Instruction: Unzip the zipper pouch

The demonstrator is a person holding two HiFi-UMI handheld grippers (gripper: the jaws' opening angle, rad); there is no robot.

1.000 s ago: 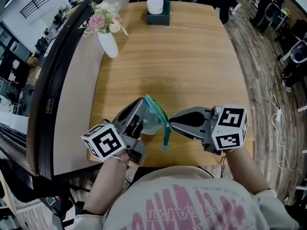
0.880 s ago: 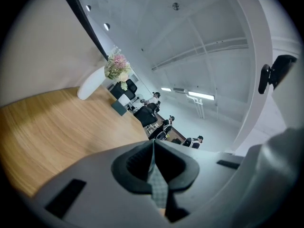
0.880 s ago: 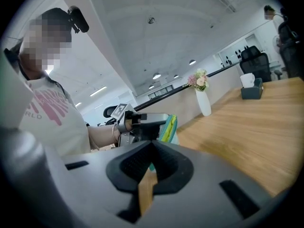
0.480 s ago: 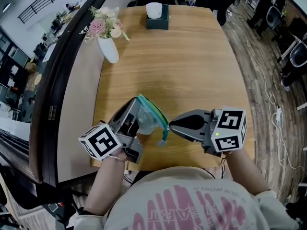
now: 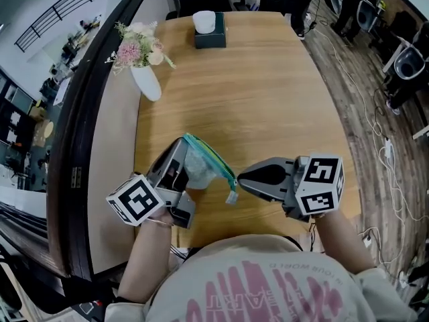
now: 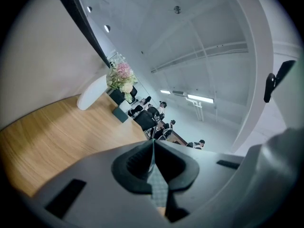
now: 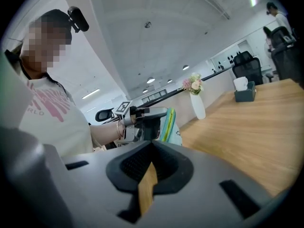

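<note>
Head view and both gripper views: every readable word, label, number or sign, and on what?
"RLD": end of a pink word on the person's white shirt, right gripper view; rest hidden.
"ART": faint pink letters on that shirt, head view; larger print cropped, unreadable.
No letters: black-and-white square markers on left gripper and right gripper.
No text: teal-edged mesh zipper pouch, white vase, dark tissue box.

Left hand-held gripper (image 5: 181, 143) with zipper pouch (image 5: 201, 166) farther from right hand-held gripper (image 5: 240, 178).
</note>
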